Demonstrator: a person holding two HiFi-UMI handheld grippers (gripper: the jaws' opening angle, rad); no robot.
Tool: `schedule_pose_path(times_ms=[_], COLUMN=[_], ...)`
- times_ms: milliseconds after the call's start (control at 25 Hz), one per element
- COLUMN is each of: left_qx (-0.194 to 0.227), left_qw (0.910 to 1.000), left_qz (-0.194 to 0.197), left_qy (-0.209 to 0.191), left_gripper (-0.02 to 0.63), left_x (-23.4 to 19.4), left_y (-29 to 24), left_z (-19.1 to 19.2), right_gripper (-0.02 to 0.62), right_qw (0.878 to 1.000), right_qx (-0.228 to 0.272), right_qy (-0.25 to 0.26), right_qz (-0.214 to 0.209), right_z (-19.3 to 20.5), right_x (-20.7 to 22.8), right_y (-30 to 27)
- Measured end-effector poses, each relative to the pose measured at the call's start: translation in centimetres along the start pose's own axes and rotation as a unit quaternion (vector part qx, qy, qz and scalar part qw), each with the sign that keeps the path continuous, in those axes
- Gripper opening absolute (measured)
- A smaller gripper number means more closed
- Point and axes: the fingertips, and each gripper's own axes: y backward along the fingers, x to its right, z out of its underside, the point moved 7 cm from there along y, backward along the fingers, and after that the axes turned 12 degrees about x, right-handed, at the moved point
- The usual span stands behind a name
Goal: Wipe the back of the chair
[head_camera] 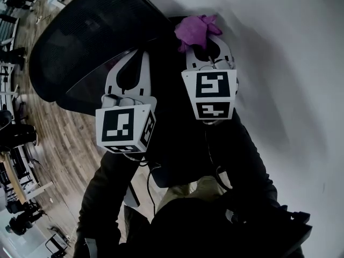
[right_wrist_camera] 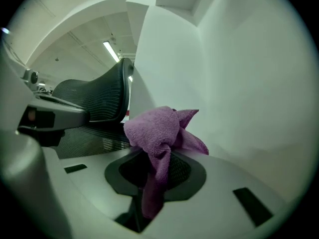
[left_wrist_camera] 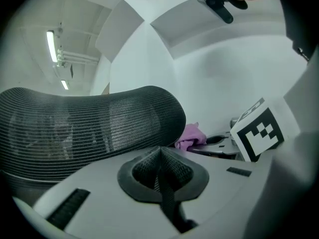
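Observation:
The black mesh chair back (head_camera: 91,34) fills the head view's upper left, and its curved top edge (left_wrist_camera: 89,118) spans the left gripper view. My right gripper (head_camera: 201,36) is shut on a bunched purple cloth (head_camera: 196,28), which sits just right of the chair back (right_wrist_camera: 94,103); the cloth (right_wrist_camera: 159,133) hangs between the jaws. My left gripper (head_camera: 134,55) is shut with nothing in it, its jaws pressed together just short of the mesh. The cloth (left_wrist_camera: 192,136) and the right gripper's marker cube (left_wrist_camera: 259,131) show at the right of the left gripper view.
A white wall (head_camera: 290,63) stands close on the right, behind the chair. Wooden floor (head_camera: 64,144) runs along the left, with desks and people (head_camera: 19,138) farther off. The holder's dark sleeves (head_camera: 107,198) fill the lower part of the head view.

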Motion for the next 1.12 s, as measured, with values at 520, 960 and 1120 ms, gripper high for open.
schedule_pose_path(times_ms=[520, 960, 1120], left_qx=[0.002, 0.004, 0.005], left_qw=[0.9998, 0.9993, 0.9989], left_qz=[-0.016, -0.032, -0.043], left_qy=[0.008, 0.019, 0.02], left_gripper=[0.009, 0.009, 0.009], left_x=[0.2, -2.5, -4.0], left_y=[2.1, 5.6, 6.7], left_z=[1.1, 1.9, 2.1], right_gripper=[0.069, 0.067, 0.067], right_qw=[0.996, 0.992, 0.992], right_qx=[-0.009, -0.025, -0.027], right_qy=[0.084, 0.11, 0.114], right_qz=[0.025, 0.053, 0.034], right_z=[0.3, 0.6, 0.5], right_x=[-0.6, -3.3, -5.4], right_y=[0.7, 1.0, 0.3])
